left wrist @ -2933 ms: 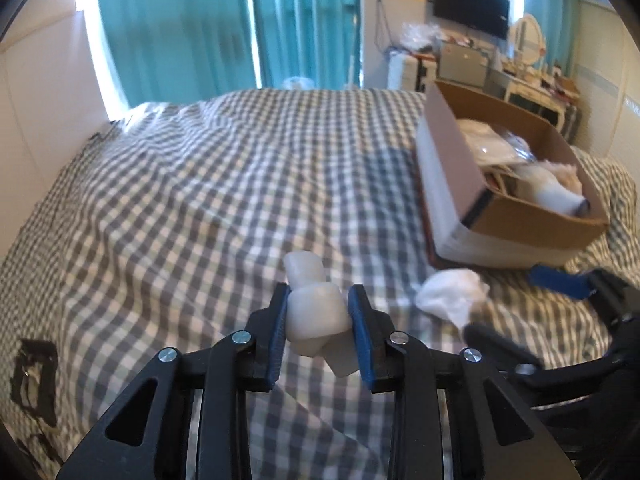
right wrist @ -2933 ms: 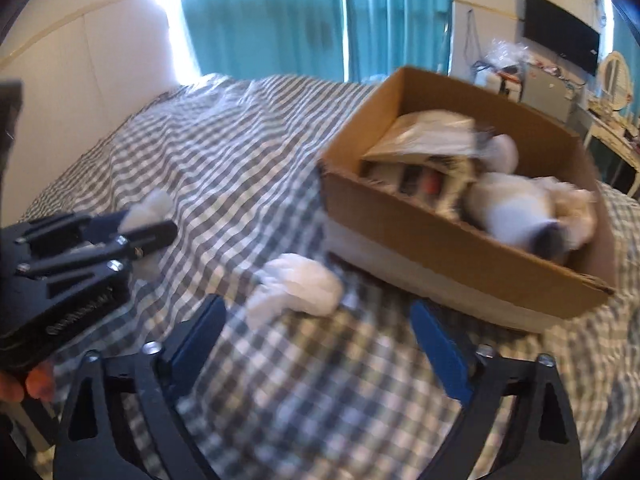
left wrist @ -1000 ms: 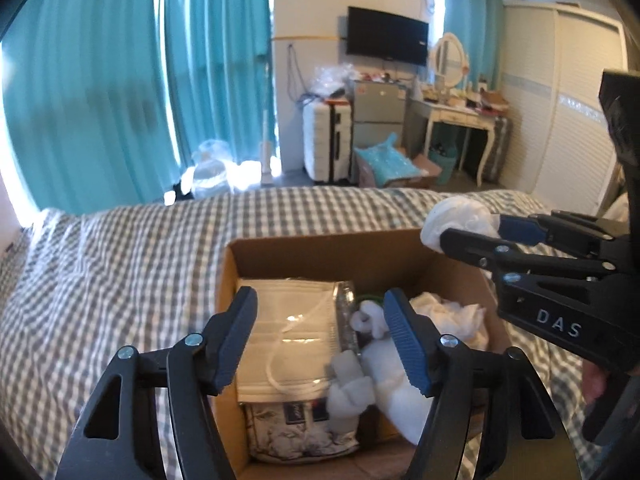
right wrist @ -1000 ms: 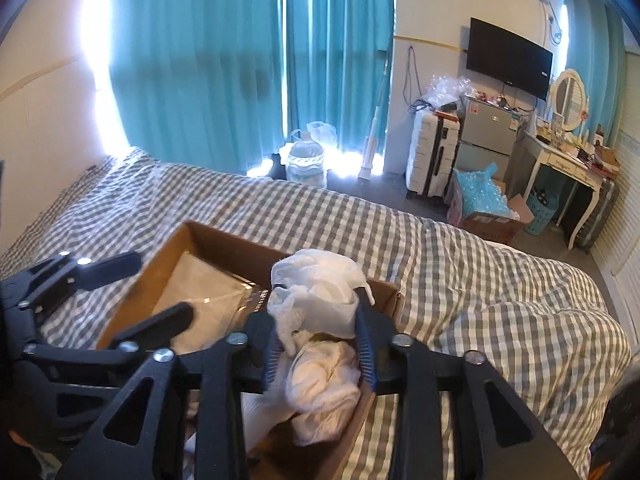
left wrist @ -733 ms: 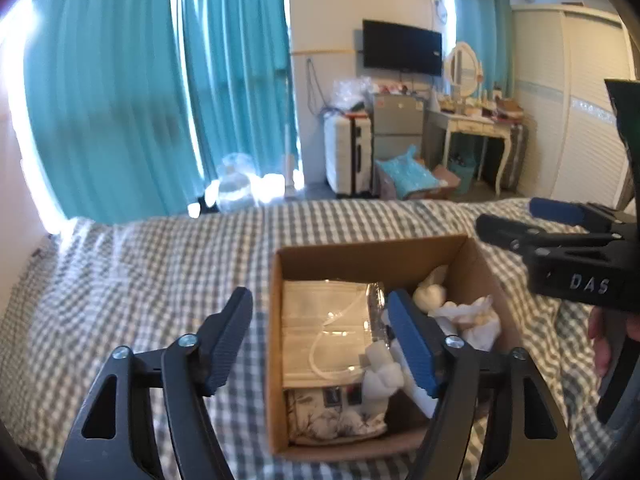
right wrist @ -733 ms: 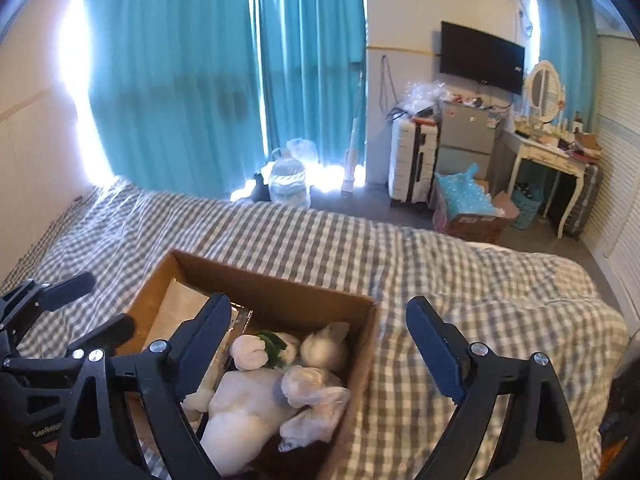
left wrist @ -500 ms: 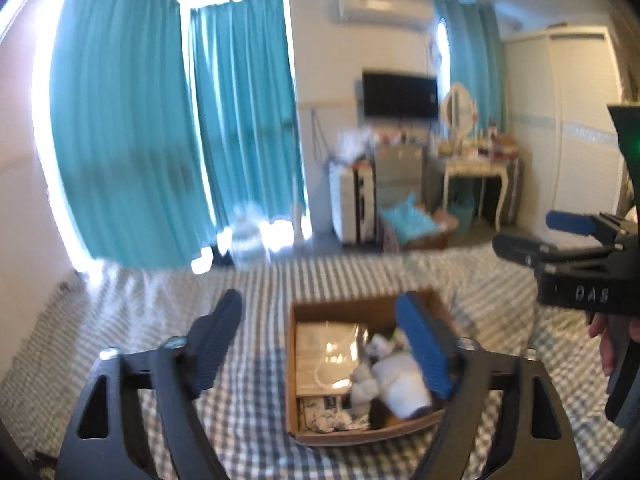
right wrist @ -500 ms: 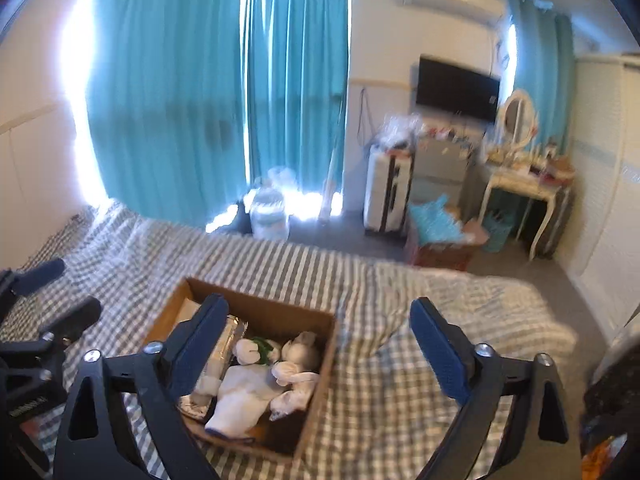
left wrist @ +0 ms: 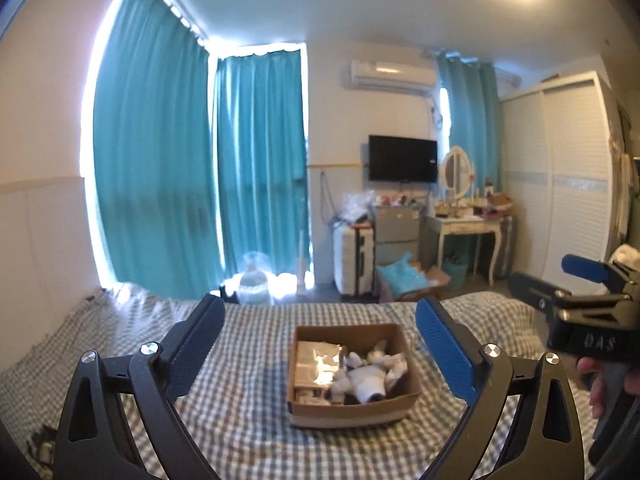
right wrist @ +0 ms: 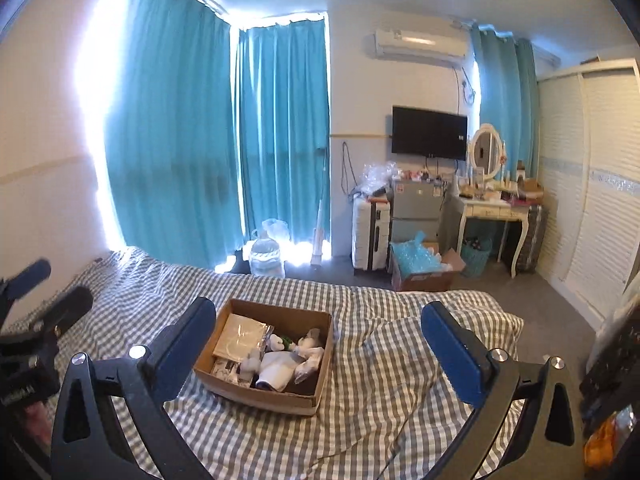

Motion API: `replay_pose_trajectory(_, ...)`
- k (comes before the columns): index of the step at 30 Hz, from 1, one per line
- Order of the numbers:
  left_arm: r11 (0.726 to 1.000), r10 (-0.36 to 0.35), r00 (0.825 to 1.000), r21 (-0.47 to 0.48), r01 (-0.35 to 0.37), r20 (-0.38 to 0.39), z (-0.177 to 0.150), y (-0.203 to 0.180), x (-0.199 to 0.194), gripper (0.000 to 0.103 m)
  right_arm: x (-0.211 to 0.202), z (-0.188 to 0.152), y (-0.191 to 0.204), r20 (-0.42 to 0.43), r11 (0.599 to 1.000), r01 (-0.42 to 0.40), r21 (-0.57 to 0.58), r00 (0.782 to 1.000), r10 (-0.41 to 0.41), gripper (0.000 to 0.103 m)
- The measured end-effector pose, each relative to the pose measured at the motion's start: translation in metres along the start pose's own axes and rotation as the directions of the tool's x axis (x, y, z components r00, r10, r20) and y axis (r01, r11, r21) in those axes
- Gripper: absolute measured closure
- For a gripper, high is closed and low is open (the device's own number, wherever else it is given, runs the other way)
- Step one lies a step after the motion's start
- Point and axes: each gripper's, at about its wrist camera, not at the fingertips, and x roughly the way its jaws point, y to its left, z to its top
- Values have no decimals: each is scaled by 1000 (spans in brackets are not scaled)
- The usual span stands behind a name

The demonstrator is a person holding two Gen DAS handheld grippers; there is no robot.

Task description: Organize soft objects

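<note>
A brown cardboard box sits on the grey checked bed. It holds white soft objects and a clear packet. It also shows in the right wrist view with the soft objects inside. My left gripper is open and empty, held well back from the box. My right gripper is open and empty, also well back. The right gripper shows at the right edge of the left wrist view; the left gripper shows at the left edge of the right wrist view.
Teal curtains hang behind the bed. Past the foot of the bed stand a water jug, a white suitcase, a small fridge, a dressing table and a white wardrobe.
Both grippers let go of their soft objects into the box, opened, and drew up and back. The box now looks small and far off.
</note>
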Motion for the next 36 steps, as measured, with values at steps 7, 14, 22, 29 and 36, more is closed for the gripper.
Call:
replay_pose_trajectory(7,999,34,998,5,-34,43,-46,-1,22,5,24,-49,15,54,999,-25,-24,998,27,0)
replay_pose_trajectory(14,999,53,998,11,-52,-44,-95,-1,59,5,81,-97,20,-42,1000,0,-5,999,-1,0)
replay_pose_trajectory(22,998,54,995,-22,-56,-89,-109,9,63,5,93,-115,16,-92,1000,-4,12,996,5,0)
replay_pose_trajectory(29,998,57,993,-18,-59,-105,-116,8,67,5,88,-113,16,-72,1000,10,18,997,-9,0)
replay_pose_trajectory(36,999,33,992,-13,-35,-119,-119,5,68,5,84,-112,16,-54,1000,20,23,998,-19,0)
